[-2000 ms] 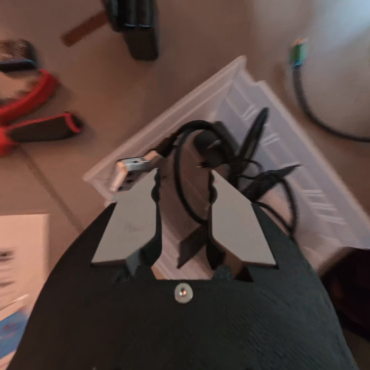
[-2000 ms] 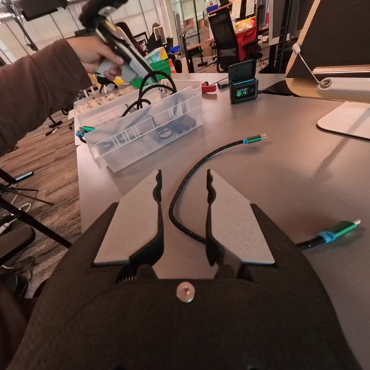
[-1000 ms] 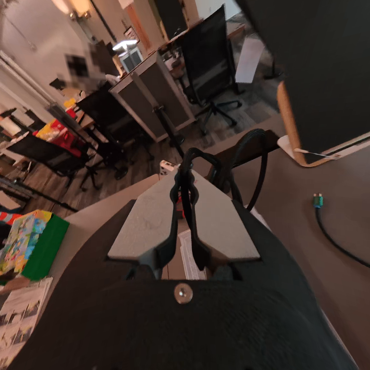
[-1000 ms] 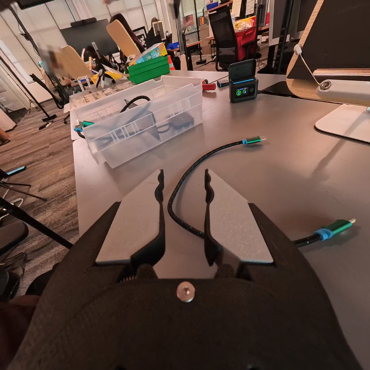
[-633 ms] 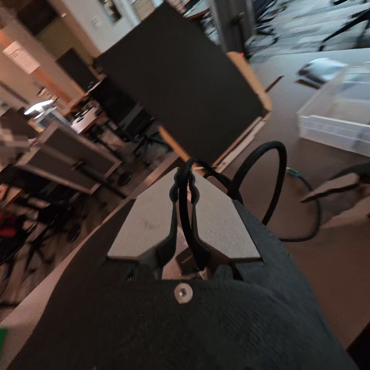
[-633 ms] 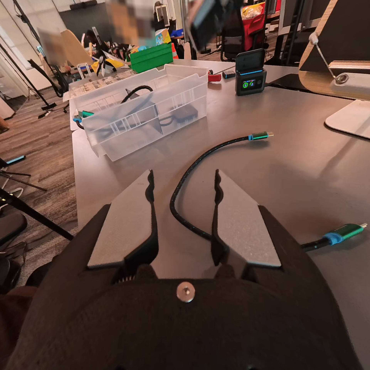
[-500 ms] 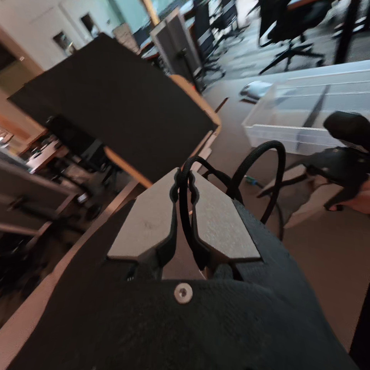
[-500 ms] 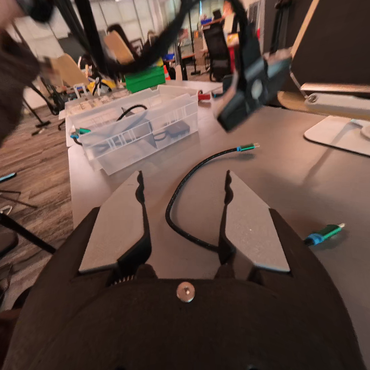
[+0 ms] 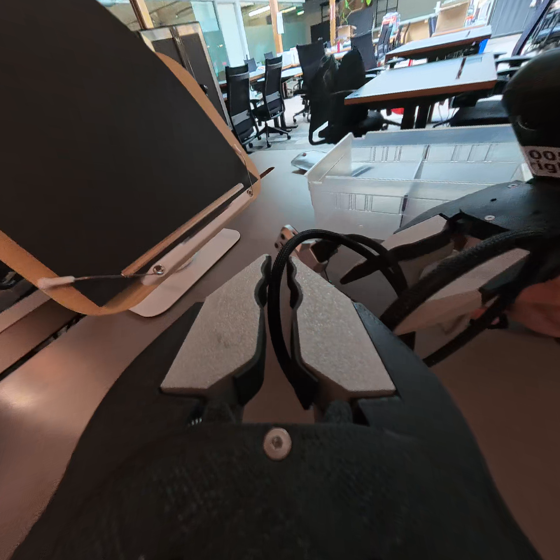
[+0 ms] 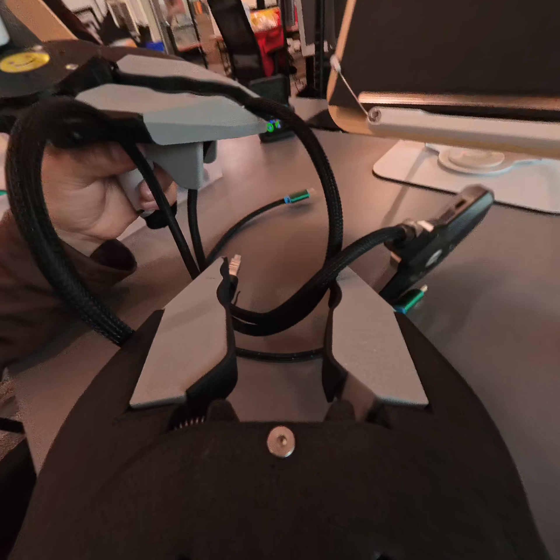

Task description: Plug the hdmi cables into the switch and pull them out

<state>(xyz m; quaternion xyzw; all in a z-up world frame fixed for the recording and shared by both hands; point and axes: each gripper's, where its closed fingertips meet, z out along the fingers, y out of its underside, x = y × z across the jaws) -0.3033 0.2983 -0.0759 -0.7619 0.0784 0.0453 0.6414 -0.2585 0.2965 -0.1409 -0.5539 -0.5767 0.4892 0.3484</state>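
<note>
The left gripper (image 9: 278,269) is clamped on the switch's braided cable (image 9: 339,236), the switch (image 10: 445,239) hangs above the counter (image 10: 500,318), and the right gripper (image 10: 280,280), jaws apart, must next steady it, I think.

The gap between the wide-set fingers of the right gripper (image 10: 280,278) is crossed by loops of the black braided cable (image 10: 303,291), which also arch high ahead of it. Forward and left, the left gripper (image 10: 230,115) and the hand (image 10: 88,185) holding it block the way. Forward right, the black switch (image 10: 439,245) hangs on the cable, with the monitor base (image 10: 424,172) beyond. Far right, the grey tabletop (image 10: 500,303) lies bare.
</note>
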